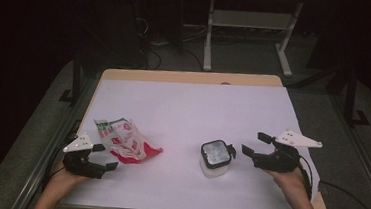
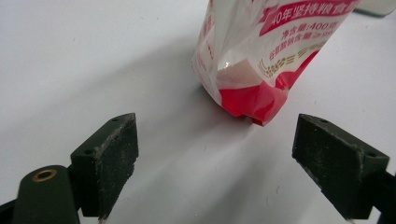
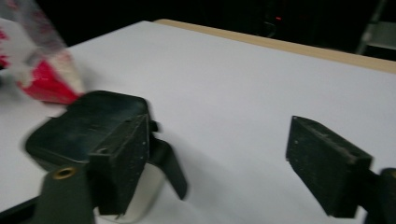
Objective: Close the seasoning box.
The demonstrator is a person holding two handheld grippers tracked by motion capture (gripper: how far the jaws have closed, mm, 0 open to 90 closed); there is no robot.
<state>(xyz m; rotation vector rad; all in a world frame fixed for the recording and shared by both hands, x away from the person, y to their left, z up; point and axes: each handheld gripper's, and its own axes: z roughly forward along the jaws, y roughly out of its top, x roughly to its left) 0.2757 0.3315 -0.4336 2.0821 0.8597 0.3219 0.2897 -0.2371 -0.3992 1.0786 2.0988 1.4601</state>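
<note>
White sheet covers the counter [image 1: 188, 109], wood edge showing along the far side. Red-and-white plastic pouch [image 1: 124, 141] lies flat at the left; its long axis runs diagonally, the printed white end toward the far left and the red end toward the near right, pointing roughly at the container. My left gripper [image 1: 105, 157] sits just near-left of the pouch, apart from it, jaws spread wide with nothing between them. In the left gripper view the pouch [image 2: 252, 56] lies ahead of the jaws and slightly toward the right one, its red corner nearest me, bare white sheet between jaw tips and pouch. Small container [image 1: 215, 159] with a dark lid and pale body stands upright right of centre, well apart from the pouch. My right gripper [image 1: 255, 146] is just beside it on the right, jaws wide, holding nothing. In the right gripper view the container [image 3: 88, 130] sits at the left jaw, partly behind it; contact cannot be told, picture is blurred. Pouch [image 3: 46, 79] shows beyond, upper left.
</note>
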